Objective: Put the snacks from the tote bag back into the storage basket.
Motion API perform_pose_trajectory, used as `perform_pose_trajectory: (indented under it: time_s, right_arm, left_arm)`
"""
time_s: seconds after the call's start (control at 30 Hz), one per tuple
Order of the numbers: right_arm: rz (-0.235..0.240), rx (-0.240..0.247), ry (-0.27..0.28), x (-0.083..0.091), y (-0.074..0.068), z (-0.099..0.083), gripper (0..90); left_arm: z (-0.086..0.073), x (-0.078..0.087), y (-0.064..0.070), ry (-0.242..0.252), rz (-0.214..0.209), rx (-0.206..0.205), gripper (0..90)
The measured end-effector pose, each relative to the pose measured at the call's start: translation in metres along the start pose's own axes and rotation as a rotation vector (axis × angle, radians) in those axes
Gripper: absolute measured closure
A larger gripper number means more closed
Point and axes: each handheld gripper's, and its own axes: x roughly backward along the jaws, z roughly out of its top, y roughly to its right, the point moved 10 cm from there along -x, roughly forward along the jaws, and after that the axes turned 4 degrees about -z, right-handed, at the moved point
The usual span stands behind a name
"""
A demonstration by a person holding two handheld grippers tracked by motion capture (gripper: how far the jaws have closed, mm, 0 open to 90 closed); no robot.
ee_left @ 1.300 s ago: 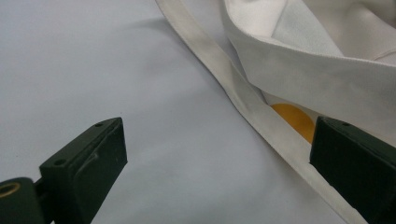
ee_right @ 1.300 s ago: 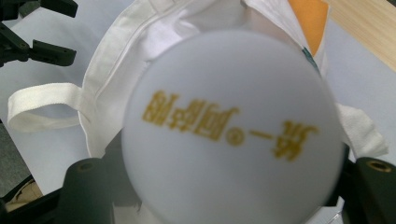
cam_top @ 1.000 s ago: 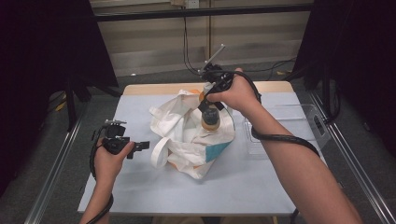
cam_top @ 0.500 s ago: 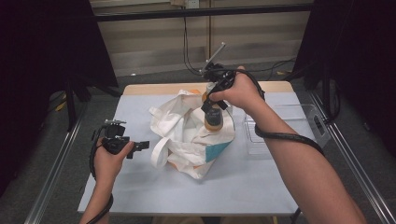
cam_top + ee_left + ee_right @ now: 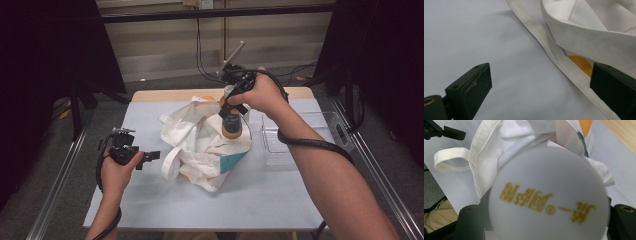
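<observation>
Gripping a bottle [image 5: 232, 124] by its white cap [image 5: 549, 195], the right gripper [image 5: 234, 102] hangs over the white cloth bag [image 5: 205, 145] at the far middle of the surface [image 5: 150, 215]; its fingers [image 5: 470, 222] stand closed against the cap on both sides, and gold lettering shows, blurred, across the cap's top in the right gripper view. In the high view the bottle stands upright with its orange-brown body just above the rumpled mouth of the bag, though whether its base touches the cloth cannot be told. The bag lies slumped on the surface, a teal and orange print on its near side and one white handle [image 5: 170, 162] looped out towards the left gripper [image 5: 149, 156]. That gripper rests low on the surface just beside the handle, with its fingers [image 5: 471, 87] spread wide apart and holding nothing; in the left gripper view the handle strap [image 5: 554, 57] runs diagonally between them and an orange patch [image 5: 581, 64] of the print peeks from under the bag's folded edge. A clear plastic tray [image 5: 280, 145] sits on the surface to the right of the bag.
</observation>
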Motion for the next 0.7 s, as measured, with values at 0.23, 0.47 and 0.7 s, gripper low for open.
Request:
perform_pose_trajectory:
  time_s: [0.23,0.47,0.7]
  right_arm:
    - [-0.001,0.003,-0.011,0.006,0.003,-0.002,29.7]
    - [-0.001,-0.01,-0.025,0.01,0.005,-0.005,29.8]
    - [-0.001,-0.007,-0.039,0.014,0.009,-0.01,29.8]
  left_arm:
    - [0.0,-0.001,0.0,-0.002,0.003,-0.003,3.8]
    - [-0.001,-0.001,0.0,-0.009,0.0,-0.008,3.8]
    - [-0.001,-0.001,-0.001,-0.007,0.004,-0.006,3.8]
